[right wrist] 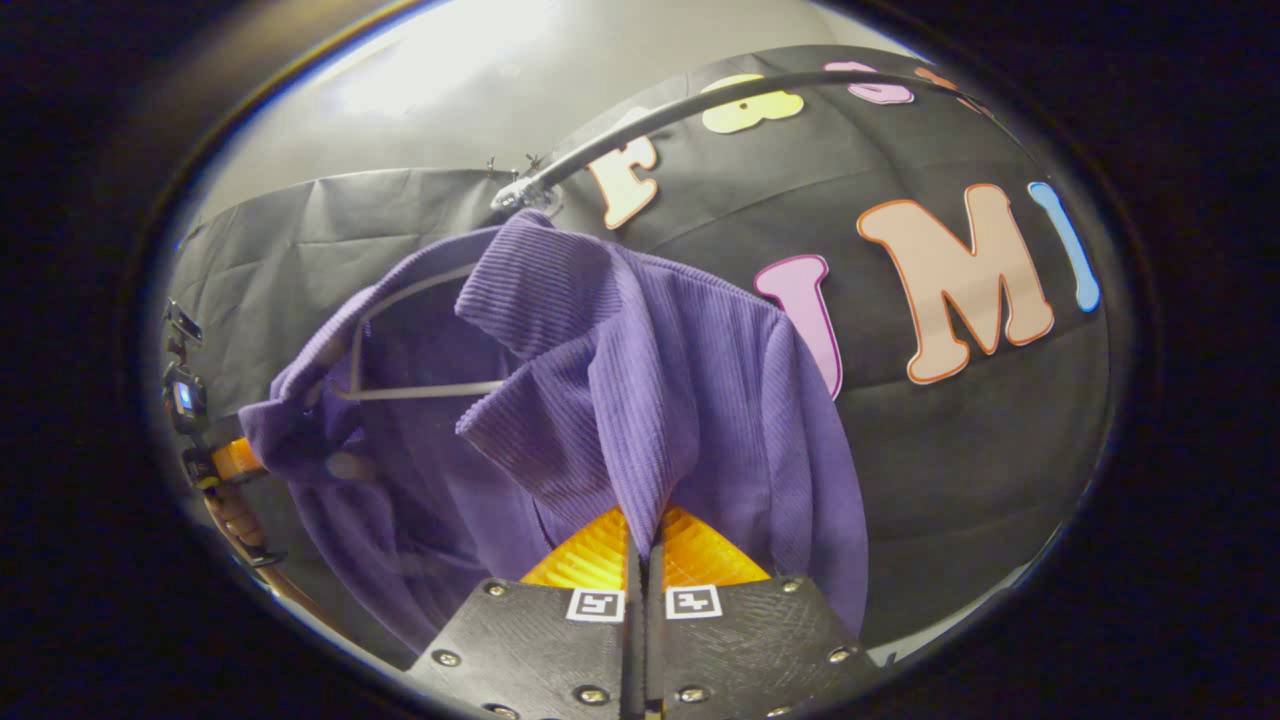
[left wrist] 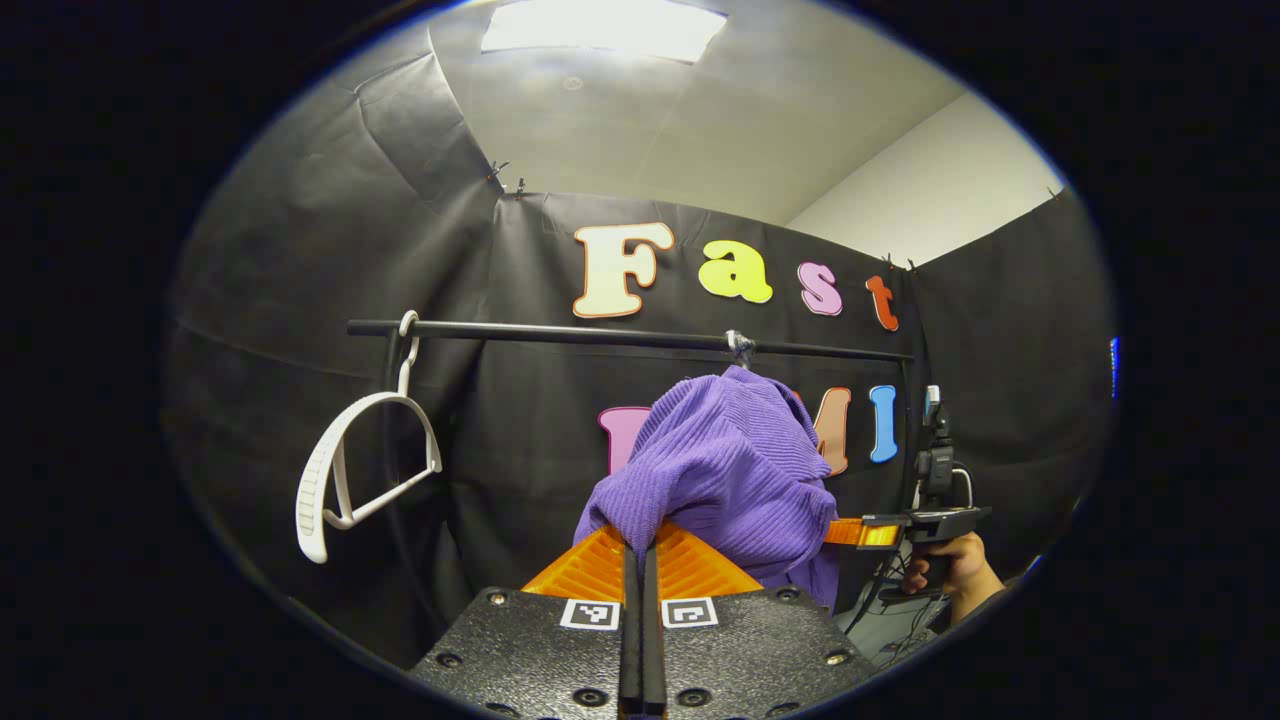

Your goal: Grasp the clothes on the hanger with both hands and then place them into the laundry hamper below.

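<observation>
Left gripper view: purple sweater (left wrist: pixel 735 470) hangs under rail (left wrist: pixel 600 336), right of empty white hanger (left wrist: pixel 345 470). Left gripper (left wrist: pixel 640 545) jaws closed, pinching sweater fabric. Right gripper (right wrist: pixel 645 540) clamped on sweater's other side. Next, likely: lift both together, clear hanger inside sweater (right wrist: pixel 420 390), then lower evenly. Hamper unseen.

A purple ribbed garment (right wrist: pixel 640 400) hangs bunched on a pale hanger (right wrist: pixel 420 390) under the rail.
</observation>
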Tool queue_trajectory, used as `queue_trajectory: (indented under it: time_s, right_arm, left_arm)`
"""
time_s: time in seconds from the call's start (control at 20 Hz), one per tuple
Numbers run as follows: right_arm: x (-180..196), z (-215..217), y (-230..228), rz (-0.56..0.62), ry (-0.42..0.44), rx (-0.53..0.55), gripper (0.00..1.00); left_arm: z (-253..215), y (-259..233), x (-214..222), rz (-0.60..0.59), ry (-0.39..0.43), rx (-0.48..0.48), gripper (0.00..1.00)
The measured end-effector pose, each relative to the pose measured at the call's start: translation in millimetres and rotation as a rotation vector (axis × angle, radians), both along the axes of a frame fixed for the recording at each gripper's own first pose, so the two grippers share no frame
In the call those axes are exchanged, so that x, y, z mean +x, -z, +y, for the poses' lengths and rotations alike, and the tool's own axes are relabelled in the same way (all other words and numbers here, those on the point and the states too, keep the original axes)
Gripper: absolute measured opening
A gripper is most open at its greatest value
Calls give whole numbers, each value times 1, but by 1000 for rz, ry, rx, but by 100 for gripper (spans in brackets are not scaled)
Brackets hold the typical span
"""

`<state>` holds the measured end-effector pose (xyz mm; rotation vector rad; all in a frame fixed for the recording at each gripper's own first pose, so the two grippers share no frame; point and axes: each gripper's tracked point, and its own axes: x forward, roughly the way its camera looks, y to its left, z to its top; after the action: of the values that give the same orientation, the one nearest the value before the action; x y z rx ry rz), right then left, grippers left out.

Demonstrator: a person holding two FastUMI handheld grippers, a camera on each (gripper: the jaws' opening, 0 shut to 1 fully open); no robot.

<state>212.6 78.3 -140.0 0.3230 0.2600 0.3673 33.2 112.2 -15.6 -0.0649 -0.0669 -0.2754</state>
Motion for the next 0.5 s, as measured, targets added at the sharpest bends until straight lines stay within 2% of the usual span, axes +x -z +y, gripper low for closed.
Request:
queue_trajectory:
  time_s: [0.25, 0.3, 0.35, 0.5]
  right_arm:
    - [7, 8, 9, 25, -10, 17, 1]
    - [8, 10, 11, 30, -8, 23, 2]
    - [11, 10, 11, 30, -8, 30, 7]
    - [11, 8, 14, 42, 3, 36, 8]
  left_arm:
    - [-2, 1, -1, -1, 7, 3, 1]
    - [-2, 1, -2, 0, 9, 3, 1]
    - [-2, 2, -1, 1, 10, 4, 1]
    - [-2, 5, -1, 8, 10, 7, 1]
